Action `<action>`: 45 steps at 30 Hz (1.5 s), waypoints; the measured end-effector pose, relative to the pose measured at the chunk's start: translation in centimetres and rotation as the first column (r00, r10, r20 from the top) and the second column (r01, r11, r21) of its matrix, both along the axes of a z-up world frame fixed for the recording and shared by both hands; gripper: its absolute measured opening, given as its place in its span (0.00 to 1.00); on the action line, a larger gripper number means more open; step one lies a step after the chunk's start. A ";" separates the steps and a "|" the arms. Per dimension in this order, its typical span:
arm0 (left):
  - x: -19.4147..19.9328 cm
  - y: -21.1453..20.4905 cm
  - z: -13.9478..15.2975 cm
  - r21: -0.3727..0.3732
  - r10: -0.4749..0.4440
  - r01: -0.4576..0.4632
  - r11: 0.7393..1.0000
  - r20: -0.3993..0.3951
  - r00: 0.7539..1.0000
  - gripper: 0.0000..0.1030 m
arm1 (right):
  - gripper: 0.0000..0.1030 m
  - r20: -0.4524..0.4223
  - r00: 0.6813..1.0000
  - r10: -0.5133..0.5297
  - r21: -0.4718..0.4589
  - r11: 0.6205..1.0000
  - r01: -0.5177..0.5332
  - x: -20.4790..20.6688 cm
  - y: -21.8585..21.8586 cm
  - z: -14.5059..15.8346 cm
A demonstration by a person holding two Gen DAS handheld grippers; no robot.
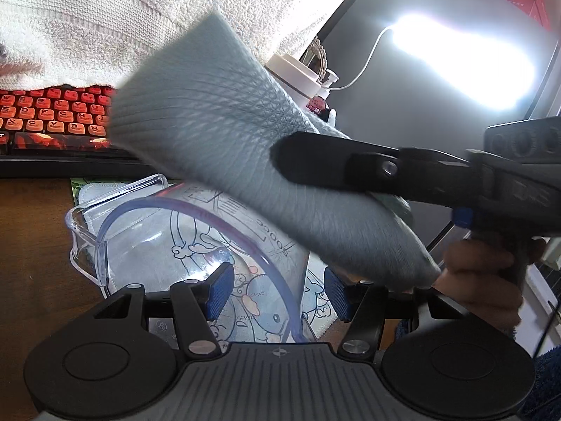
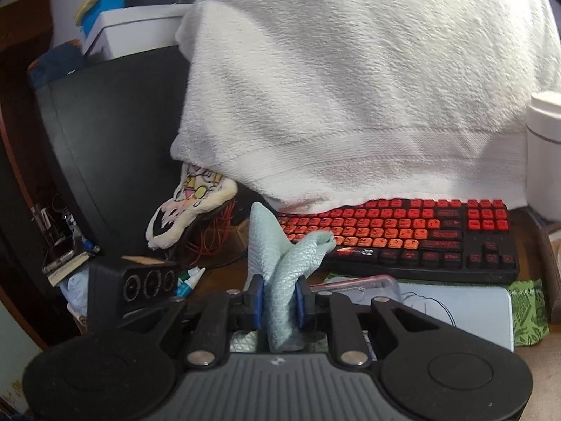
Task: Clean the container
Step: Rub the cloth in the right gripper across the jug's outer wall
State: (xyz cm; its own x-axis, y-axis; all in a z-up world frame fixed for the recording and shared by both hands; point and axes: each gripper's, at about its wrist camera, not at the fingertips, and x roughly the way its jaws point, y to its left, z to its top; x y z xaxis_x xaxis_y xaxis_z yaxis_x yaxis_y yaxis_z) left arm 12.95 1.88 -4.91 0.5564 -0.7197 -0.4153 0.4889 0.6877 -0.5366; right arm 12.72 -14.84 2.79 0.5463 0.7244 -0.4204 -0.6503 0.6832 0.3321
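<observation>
Clear plastic, the container (image 1: pixel 168 245) stands on a printed mat (image 1: pixel 252 301) on the bench, just ahead of the left tongs (image 1: pixel 278 291). Their blue pads are spread apart to either side of the container's near wall; whether they touch it I cannot tell. The right tongs (image 2: pixel 278 301) are clamped on a pale blue cloth (image 2: pixel 280 266), which in the left view hangs blurred above the container's open top, beside a red-keyed keyboard (image 2: pixel 403 231). The step looks like wiping, though the cloth could equally be going in or coming out. A wipe would need the container steadied and the cloth pressed against its inner wall.
</observation>
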 end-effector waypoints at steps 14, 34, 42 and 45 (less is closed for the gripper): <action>-0.1 0.1 -0.1 -0.002 0.000 0.000 1.000 0.000 1.000 0.54 | 0.17 -0.015 0.997 -0.076 0.048 0.996 0.077 0.7 -2.3 -0.5; -0.2 -0.2 0.2 -0.010 -0.001 0.001 1.000 -0.003 1.000 0.55 | 0.18 -0.016 0.990 -0.140 0.020 0.990 0.140 0.6 -2.1 -0.5; -0.1 -0.3 0.2 -0.008 -0.001 0.001 1.000 -0.002 1.000 0.54 | 0.18 0.002 0.995 -0.095 -0.002 0.995 0.095 -0.2 -0.5 -0.4; -0.1 -0.3 0.2 -0.009 -0.001 0.001 1.000 -0.002 1.000 0.54 | 0.18 0.012 0.998 -0.069 -0.013 0.997 0.070 -0.5 0.1 -0.3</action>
